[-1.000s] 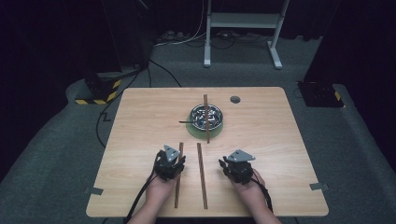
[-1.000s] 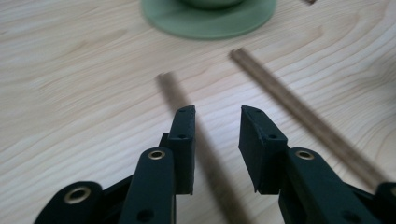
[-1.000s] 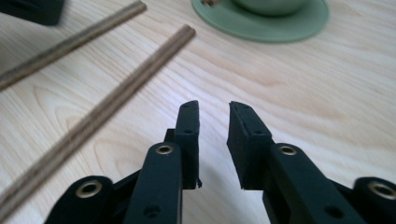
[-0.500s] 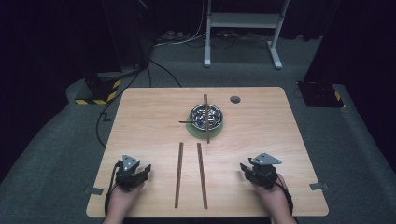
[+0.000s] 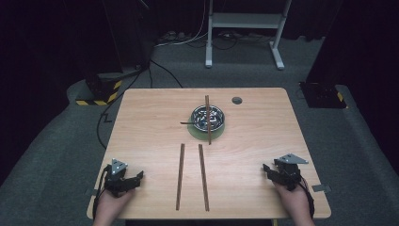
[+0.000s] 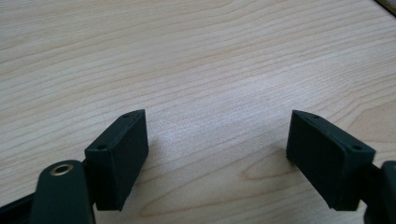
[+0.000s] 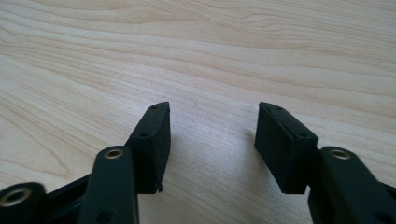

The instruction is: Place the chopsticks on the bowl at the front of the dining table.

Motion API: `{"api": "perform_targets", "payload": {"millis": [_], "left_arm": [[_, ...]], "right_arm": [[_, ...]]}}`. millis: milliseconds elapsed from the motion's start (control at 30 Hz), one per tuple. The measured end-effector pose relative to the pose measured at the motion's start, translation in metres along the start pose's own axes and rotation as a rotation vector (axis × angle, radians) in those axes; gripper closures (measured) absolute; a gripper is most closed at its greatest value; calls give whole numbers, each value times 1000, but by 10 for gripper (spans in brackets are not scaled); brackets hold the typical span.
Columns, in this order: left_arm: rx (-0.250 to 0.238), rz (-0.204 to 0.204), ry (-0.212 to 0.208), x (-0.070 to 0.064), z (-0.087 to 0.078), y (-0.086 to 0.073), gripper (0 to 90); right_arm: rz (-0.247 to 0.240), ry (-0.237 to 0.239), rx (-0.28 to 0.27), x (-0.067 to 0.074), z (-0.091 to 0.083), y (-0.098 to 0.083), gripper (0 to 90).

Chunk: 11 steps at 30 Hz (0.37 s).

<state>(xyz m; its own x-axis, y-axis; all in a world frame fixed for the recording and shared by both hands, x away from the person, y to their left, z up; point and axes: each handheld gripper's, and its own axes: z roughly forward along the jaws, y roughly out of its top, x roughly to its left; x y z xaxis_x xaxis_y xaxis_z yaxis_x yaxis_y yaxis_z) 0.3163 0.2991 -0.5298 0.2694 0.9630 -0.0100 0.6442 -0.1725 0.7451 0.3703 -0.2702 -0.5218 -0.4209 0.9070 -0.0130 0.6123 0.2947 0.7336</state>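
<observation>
Two long brown sticks (image 5: 180, 176) (image 5: 203, 177) lie side by side on the wooden table (image 5: 263, 127), near its front middle. A third brown stick (image 5: 208, 134) rests across a metal bowl (image 5: 207, 117) on a green mat at the table's centre. My left gripper (image 5: 136, 177) sits low at the front left corner, well left of the sticks. My right gripper (image 5: 267, 168) sits at the front right, well right of them. Both have just been opening their jaws. The left gripper (image 6: 217, 116) and right gripper (image 7: 213, 109) are open over bare wood, with nothing between the pads.
A dark thin utensil (image 5: 188, 123) pokes out of the bowl to the left. A small grey round cap (image 5: 236, 100) sits at the table's back right. On the floor behind are a black-and-yellow striped block (image 5: 99, 89), cables and a white stand (image 5: 244, 28).
Both hands have drawn apart from beside the two sticks to the table's front corners, the left going left and the right going right. The two sticks stay where they lay.
</observation>
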Motion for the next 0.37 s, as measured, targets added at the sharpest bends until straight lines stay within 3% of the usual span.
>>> {"api": "perform_targets", "payload": {"millis": [367], "left_arm": [[1,-3,7,-1,-1,-1,204]], "right_arm": [[10,-14,0,2,1,1,390]]}}
